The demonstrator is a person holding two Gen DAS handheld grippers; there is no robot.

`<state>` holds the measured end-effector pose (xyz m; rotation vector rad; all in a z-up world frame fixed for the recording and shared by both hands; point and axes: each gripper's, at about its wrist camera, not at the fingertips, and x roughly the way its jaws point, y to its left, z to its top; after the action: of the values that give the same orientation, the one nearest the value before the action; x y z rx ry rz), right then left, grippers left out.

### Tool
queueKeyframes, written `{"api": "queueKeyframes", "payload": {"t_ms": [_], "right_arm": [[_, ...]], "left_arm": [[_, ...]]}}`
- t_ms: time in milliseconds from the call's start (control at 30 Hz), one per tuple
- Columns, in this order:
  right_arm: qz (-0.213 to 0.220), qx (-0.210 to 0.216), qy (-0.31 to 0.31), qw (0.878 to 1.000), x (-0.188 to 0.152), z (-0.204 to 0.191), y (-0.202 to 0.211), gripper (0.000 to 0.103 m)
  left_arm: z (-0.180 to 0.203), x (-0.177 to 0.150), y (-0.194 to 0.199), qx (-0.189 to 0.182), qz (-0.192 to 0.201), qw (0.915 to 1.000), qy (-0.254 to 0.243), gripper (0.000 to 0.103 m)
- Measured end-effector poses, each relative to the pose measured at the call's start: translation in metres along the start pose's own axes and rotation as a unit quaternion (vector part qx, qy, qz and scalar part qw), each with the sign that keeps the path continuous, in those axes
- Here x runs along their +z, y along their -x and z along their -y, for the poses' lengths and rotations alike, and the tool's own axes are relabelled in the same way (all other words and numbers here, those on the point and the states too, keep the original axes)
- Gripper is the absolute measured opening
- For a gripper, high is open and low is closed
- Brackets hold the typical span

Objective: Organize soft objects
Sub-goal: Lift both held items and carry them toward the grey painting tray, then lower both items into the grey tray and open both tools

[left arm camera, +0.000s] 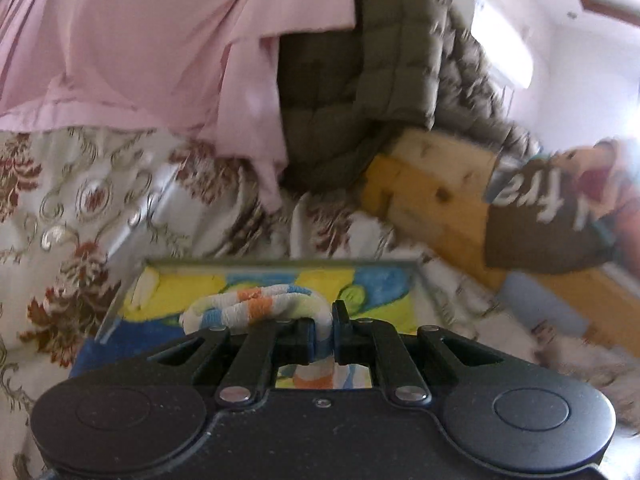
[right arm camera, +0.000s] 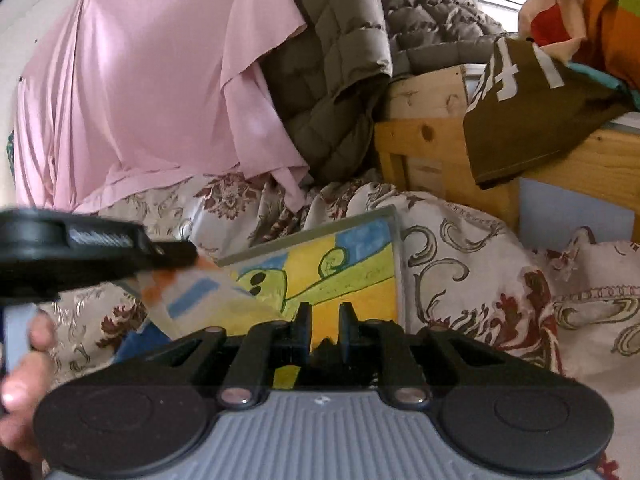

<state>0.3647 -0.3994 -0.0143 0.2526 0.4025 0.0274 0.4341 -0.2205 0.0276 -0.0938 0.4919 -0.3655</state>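
My left gripper (left arm camera: 323, 330) is shut on a white, blue and orange striped sock (left arm camera: 256, 304) and holds it just above a clear box (left arm camera: 132, 280) lined with a yellow, blue and green patterned cloth (left arm camera: 372, 292). In the right wrist view the left gripper (right arm camera: 176, 258) comes in from the left with the blurred sock (right arm camera: 192, 292) hanging over the same box (right arm camera: 394, 240). My right gripper (right arm camera: 325, 320) hovers over the box's near side, jaws a narrow gap apart with nothing between them.
The box rests on a floral bedspread (right arm camera: 472, 264). A pink sheet (right arm camera: 152, 92) and a grey quilted jacket (right arm camera: 352, 64) hang behind. A wooden frame (right arm camera: 424, 136) with a brown printed shirt (right arm camera: 532, 120) stands at the right.
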Motion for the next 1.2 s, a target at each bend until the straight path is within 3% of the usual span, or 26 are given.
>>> {"api": "queueKeyframes", "payload": {"t_ms": [133,300,400,467,633,767,1000,1200], "right_arm": [[-0.009,-0.002,0.011,1.0,-0.002,-0.003,-0.002,0.017],[-0.006,-0.003,0.004,1.0,-0.002,-0.002,0.003,0.032],[-0.003,-0.005,0.007,1.0,-0.002,-0.003,0.007,0.044],[-0.001,-0.004,0.009,1.0,-0.002,-0.004,0.011,0.052],[0.016,-0.007,0.022,1.0,-0.002,-0.011,0.032,0.071],[0.03,-0.015,0.017,0.999,-0.002,-0.011,0.054,0.087],[0.046,-0.032,0.02,0.998,-0.008,-0.014,0.097,0.096],[0.069,-0.044,0.05,0.995,-0.025,-0.038,0.141,0.103]], "left_arm": [[-0.006,-0.014,-0.011,0.026,-0.027,0.9993,-0.004,0.011],[-0.02,-0.022,-0.015,0.034,-0.065,0.9973,0.011,0.021],[-0.026,-0.024,-0.01,0.043,-0.085,0.9953,0.017,0.036],[-0.028,-0.025,-0.005,0.048,-0.098,0.9939,0.015,0.053],[-0.025,-0.027,0.019,0.06,-0.105,0.9927,-0.008,0.078],[-0.018,-0.029,0.046,0.073,-0.084,0.9935,-0.025,0.086],[-0.014,-0.047,0.125,0.108,0.031,0.9936,0.005,0.099],[-0.013,-0.07,0.184,0.114,0.075,0.9906,0.003,0.102]]}}
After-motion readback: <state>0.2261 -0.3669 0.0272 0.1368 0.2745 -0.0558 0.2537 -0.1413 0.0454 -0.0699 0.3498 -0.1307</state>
